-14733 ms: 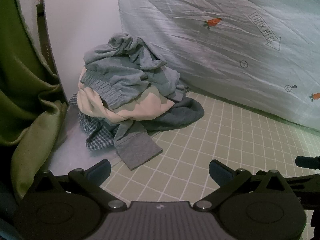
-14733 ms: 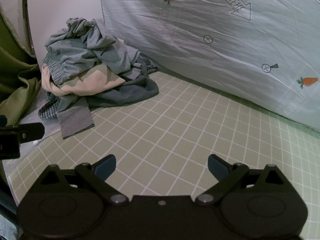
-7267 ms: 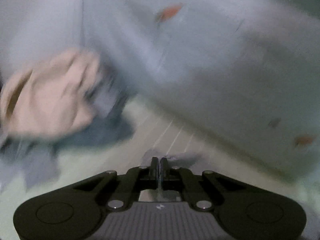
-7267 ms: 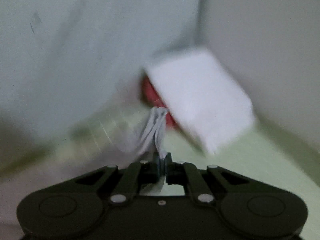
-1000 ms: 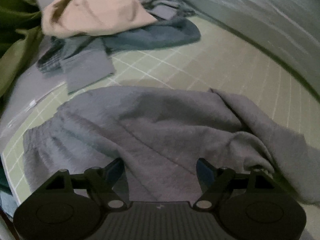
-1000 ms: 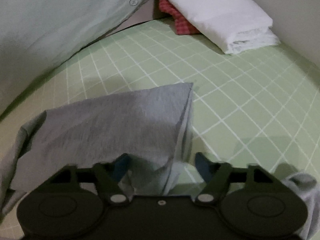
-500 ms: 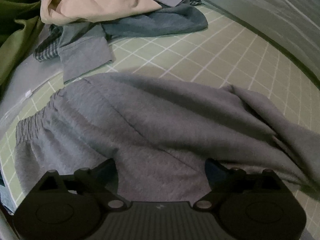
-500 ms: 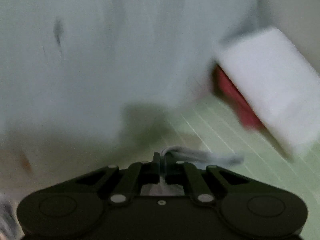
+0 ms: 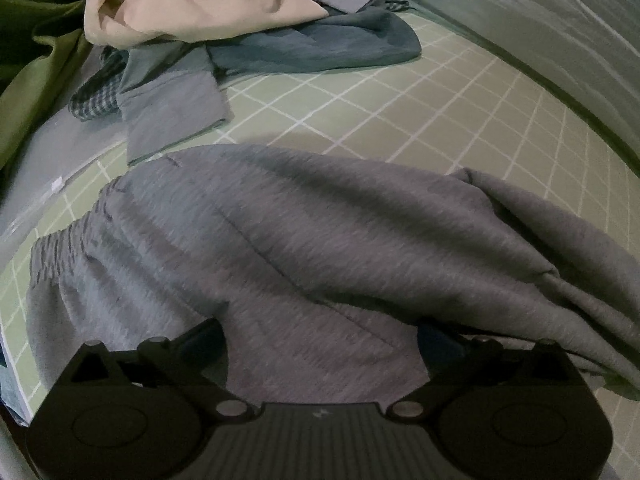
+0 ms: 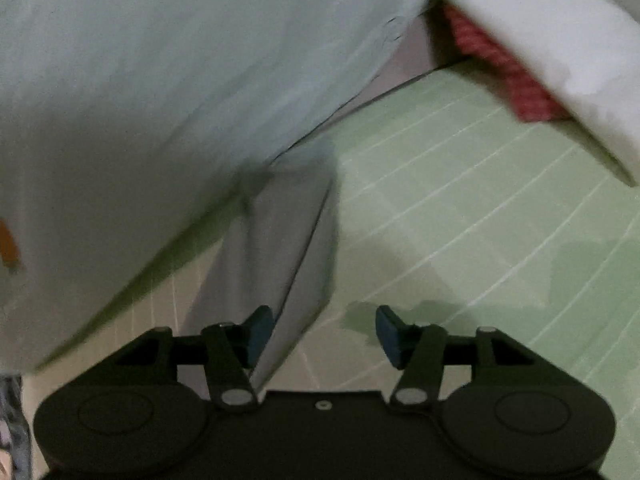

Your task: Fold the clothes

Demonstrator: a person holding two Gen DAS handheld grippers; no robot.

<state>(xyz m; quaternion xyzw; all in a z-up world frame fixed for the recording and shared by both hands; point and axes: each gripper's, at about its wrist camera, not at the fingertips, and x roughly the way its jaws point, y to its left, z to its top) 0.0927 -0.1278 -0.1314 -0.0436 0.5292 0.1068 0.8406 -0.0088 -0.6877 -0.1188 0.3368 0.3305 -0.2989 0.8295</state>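
Note:
Grey sweatpants [image 9: 312,240] lie spread across the green checked mat [image 9: 440,100], waistband at the left. My left gripper [image 9: 320,340] is open just above them, holding nothing. In the right wrist view, one grey pant leg [image 10: 280,240] stretches away along the mat toward the hanging sheet. My right gripper [image 10: 324,332] is open over its near end, the cloth lying by the left finger [image 10: 256,332]. The view is blurred.
A pile of unfolded clothes [image 9: 224,12] with a beige garment on top sits at the far left, beside a green curtain [image 9: 32,60]. A pale sheet [image 10: 160,80] hangs along the back. A white folded stack [image 10: 552,60] over red cloth [image 10: 500,76] sits far right.
My right gripper was shut on the pant leg half a second ago and has opened, letting the leg drop onto the mat. My left gripper stays open over the pants, slightly closer.

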